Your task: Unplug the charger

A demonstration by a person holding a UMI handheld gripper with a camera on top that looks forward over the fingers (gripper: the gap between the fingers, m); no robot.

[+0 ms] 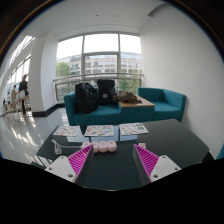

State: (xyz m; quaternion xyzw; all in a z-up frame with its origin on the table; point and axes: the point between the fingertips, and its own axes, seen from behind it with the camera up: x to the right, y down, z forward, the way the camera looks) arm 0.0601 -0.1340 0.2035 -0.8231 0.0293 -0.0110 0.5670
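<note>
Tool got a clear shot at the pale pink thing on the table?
Probably yes: the tool is open, the pale pink thing lies just ahead between its fingers, with nothing in between.

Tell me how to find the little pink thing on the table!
Start at the teal sofa under the big windows, then come forward to the dark table in front of it. Past the three papers lying in a row, the pale pink lumpy thing sits just ahead of the open gripper. It is the only soft, rounded, pink object there; the papers are flat.
</note>
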